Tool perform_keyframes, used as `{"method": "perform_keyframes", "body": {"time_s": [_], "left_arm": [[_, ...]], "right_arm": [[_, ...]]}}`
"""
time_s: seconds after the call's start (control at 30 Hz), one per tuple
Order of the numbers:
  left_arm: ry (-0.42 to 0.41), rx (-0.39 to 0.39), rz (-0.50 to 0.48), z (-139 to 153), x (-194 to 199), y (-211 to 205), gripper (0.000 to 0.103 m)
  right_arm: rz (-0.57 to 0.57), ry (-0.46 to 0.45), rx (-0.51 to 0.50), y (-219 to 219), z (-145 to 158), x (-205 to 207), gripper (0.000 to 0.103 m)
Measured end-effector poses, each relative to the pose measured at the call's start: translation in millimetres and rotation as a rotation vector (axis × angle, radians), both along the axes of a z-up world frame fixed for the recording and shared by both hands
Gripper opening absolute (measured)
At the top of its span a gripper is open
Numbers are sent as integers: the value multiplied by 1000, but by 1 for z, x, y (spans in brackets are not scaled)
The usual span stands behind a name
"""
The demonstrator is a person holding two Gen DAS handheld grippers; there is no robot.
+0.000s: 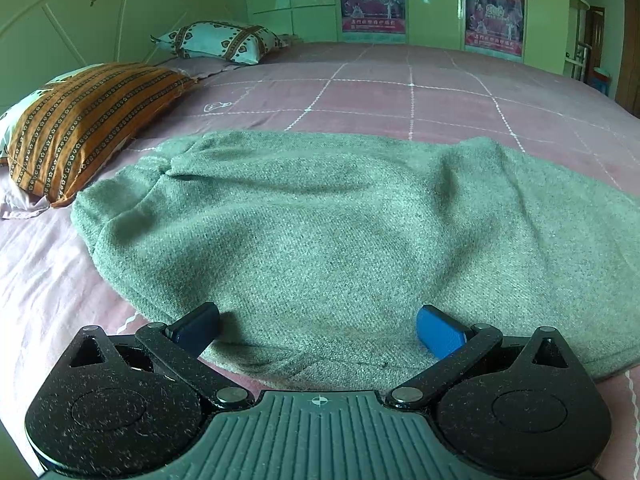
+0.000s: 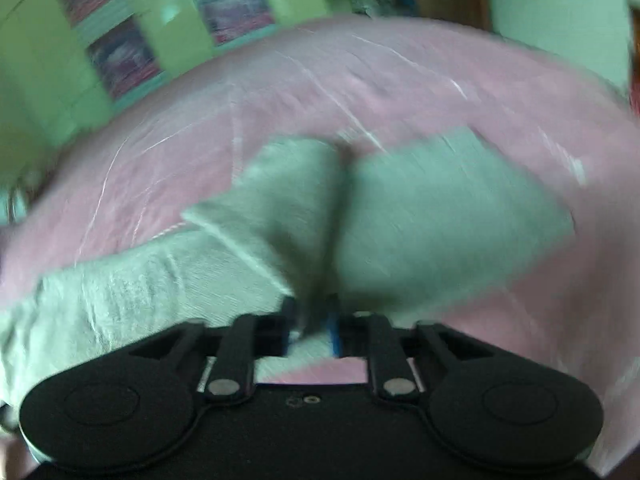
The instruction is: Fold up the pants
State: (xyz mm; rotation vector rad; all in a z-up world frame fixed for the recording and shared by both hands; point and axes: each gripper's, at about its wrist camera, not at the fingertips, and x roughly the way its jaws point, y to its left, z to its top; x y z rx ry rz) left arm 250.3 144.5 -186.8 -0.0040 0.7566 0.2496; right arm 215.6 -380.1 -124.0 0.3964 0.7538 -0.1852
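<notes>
Grey-green knitted pants (image 1: 320, 220) lie spread across the pink bed (image 1: 400, 92), waistband end toward the pillows. My left gripper (image 1: 319, 317) hovers open over the near edge of the cloth, its blue pads (image 1: 438, 330) wide apart and nothing pinched between them. The right wrist view is blurred by motion. There my right gripper (image 2: 310, 322) has its pads close together with a raised ridge of the pants (image 2: 440, 208) caught between them. The two legs fan out beyond it on the bed sheet (image 2: 400, 80).
An orange striped pillow (image 1: 88, 120) and a white patterned pillow (image 1: 220, 40) rest at the head of the bed on the left. Green wardrobe doors with posters (image 1: 372, 0) stand behind the bed. Pink sheet extends beyond the pants.
</notes>
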Motion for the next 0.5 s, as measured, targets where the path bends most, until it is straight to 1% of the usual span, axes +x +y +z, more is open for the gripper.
{"method": "perform_keyframes", "body": {"time_s": [0.03,0.07,0.1,0.17,0.2,0.3,0.33,0.37,0.4,0.43,0.47,0.5], "left_arm": [[0,0,0,0,0,0,103],[-1,-1,0,0,0,0,103],[0,-1,0,0,0,0,103],[1,2,1,0,1,-1,103],[0,2,1,0,0,-1,103],[0,1,2,0,0,-1,103],[0,1,2,0,0,-1,103],[0,2,2,0,0,-1,103],[0,1,2,0,0,-1,103],[0,0,2,0,0,-1,103],[0,1,2,0,0,-1,103],[0,2,1,0,0,-1,103]], "right_arm": [[19,-8,-48,6,6,-1,21],[54,-31,-134,17,15,0,29],[94,-61,-220,28,22,2,32],[192,-96,-394,54,32,12,47],[235,-91,-467,64,31,20,48],[356,-59,-666,89,20,48,44],[383,-43,-734,93,15,55,38],[389,-24,-786,94,11,61,17],[380,-6,-786,91,11,66,2],[343,-7,-734,82,15,68,0],[255,-14,-623,63,24,66,0],[166,-23,-488,42,29,60,0]]}}
